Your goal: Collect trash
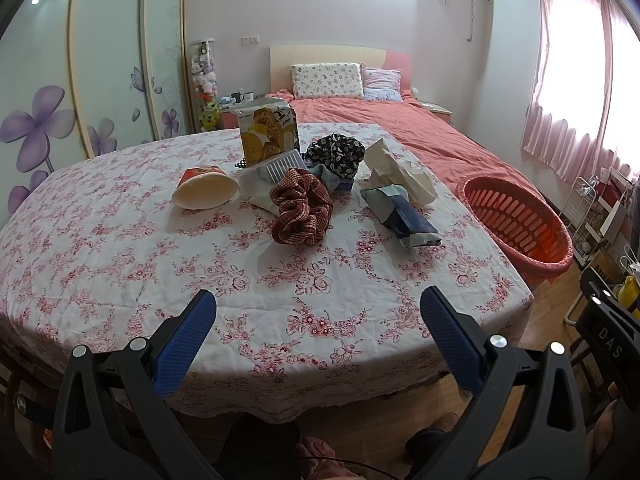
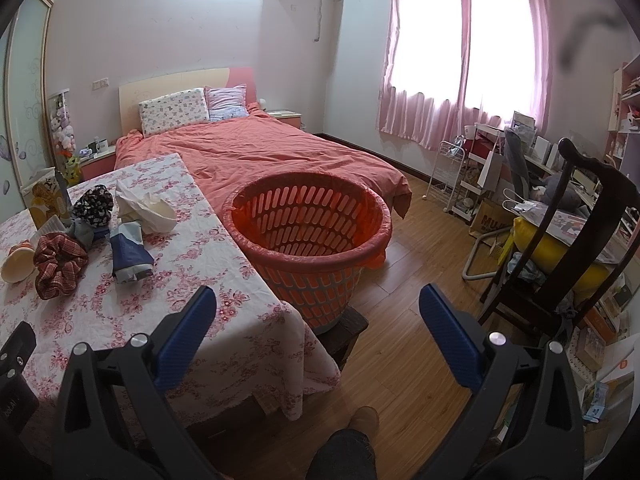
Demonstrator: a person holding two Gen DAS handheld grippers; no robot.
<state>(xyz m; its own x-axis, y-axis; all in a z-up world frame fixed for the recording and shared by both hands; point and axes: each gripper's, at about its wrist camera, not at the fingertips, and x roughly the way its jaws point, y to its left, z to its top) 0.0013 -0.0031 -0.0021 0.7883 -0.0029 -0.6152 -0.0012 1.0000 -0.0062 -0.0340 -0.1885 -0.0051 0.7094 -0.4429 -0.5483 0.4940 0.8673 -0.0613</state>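
Observation:
A table with a floral cloth (image 1: 120,248) holds a tipped paper cup (image 1: 204,192), a biscuit box (image 1: 268,132), a clear plastic tray (image 1: 268,172), crumpled tissue (image 1: 400,172) and a blue wrapper (image 1: 404,216). A red scrunchie (image 1: 300,212) and a black floral scrunchie (image 1: 336,152) lie among them. An orange basket (image 2: 308,236) stands on a stool at the table's right edge. My left gripper (image 1: 318,312) is open and empty over the near table edge. My right gripper (image 2: 318,312) is open and empty, in front of the basket.
A bed with a coral cover (image 2: 256,152) lies behind the table. A dark wooden chair (image 2: 560,248) with a yellow cushion, a white rack (image 2: 448,176) and a cluttered desk stand at right. Wardrobe doors (image 1: 52,80) are at left. Wooden floor (image 2: 416,248) lies between.

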